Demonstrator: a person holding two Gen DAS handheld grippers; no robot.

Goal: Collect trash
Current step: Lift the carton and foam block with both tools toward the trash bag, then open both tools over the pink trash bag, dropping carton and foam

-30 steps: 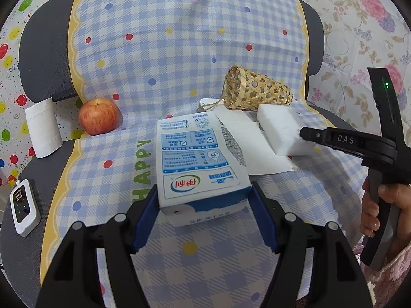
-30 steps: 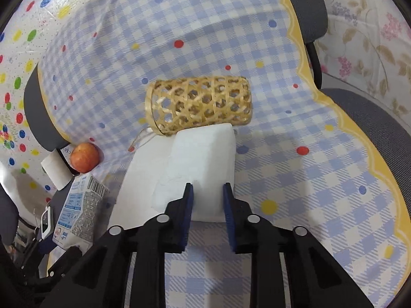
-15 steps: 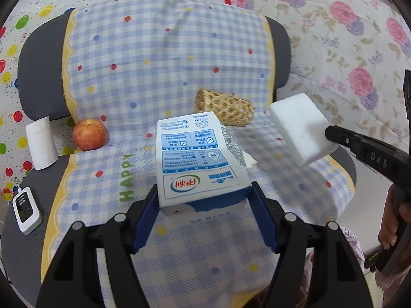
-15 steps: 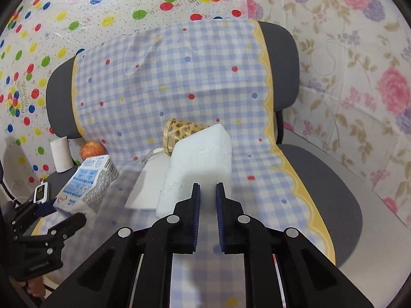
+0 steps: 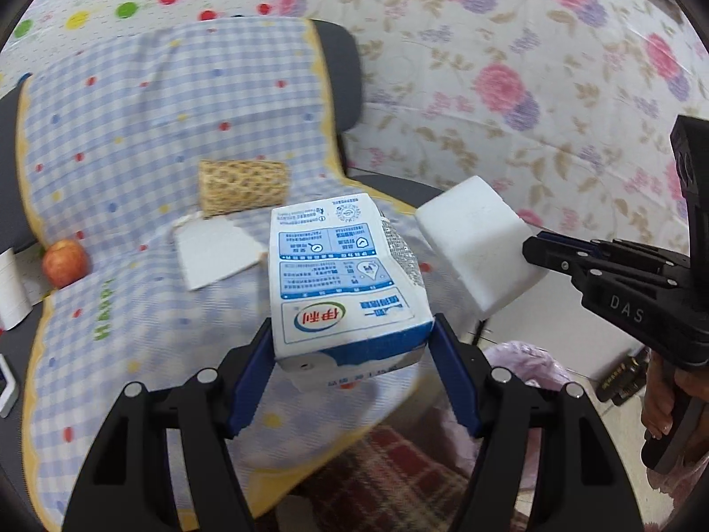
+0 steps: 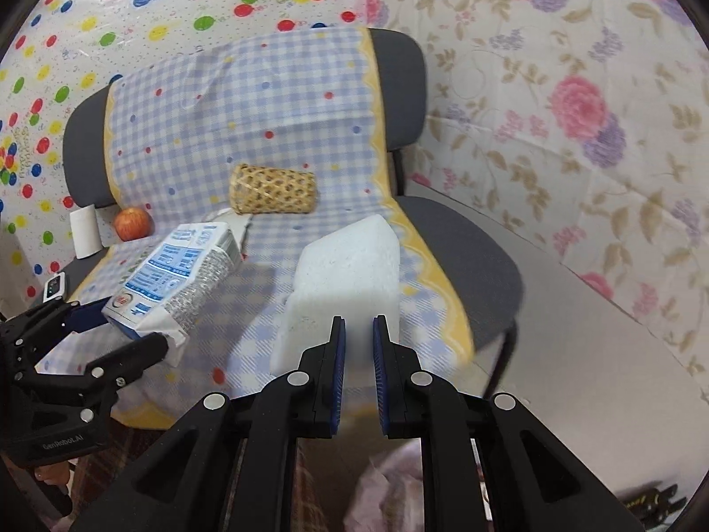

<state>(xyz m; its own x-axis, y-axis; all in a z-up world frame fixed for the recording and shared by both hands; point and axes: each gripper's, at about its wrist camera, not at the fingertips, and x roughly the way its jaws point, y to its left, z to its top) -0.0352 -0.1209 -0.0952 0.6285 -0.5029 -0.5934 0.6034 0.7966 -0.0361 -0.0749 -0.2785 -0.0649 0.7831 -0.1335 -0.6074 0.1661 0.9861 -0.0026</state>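
From my left wrist camera, starting at the far left edge, I see a white paper roll (image 5: 11, 292) standing beside the chair, and just next to it a red apple (image 5: 65, 263) resting on the checked cloth (image 5: 133, 133) that drapes the grey chair (image 5: 341, 66). Further along, a flat white sheet of paper (image 5: 217, 252) lies on the seat with a woven bamboo basket (image 5: 243, 186) on its side behind it, touching the paper's far edge.

In the middle, my left gripper (image 5: 352, 370) has its blue pads pressed against both sides of the milk carton (image 5: 345, 283), pinching it at the near end; the carton is lifted clear of the cloth, over the seat's front edge (its printing reads upside down to me). To the right of the carton, the white foam block (image 5: 476, 250) hangs in the air, held at its right end by my right gripper (image 5: 538, 248), which reaches in from the right edge with a hand (image 5: 664, 399) on its handle. Below both, a pale pink bag (image 5: 527, 363) sits on the floor beside a plaid mat (image 5: 390, 479).

My right wrist camera confirms it: the left gripper (image 6: 133, 332) on the left carries the milk carton (image 6: 177, 275), and in the centre the right gripper (image 6: 356, 341) has its fingers drawn close together, nipping the near edge of the foam block (image 6: 345, 275) above the chair's front edge. The floral wall covering (image 6: 576, 111) fills the right side.
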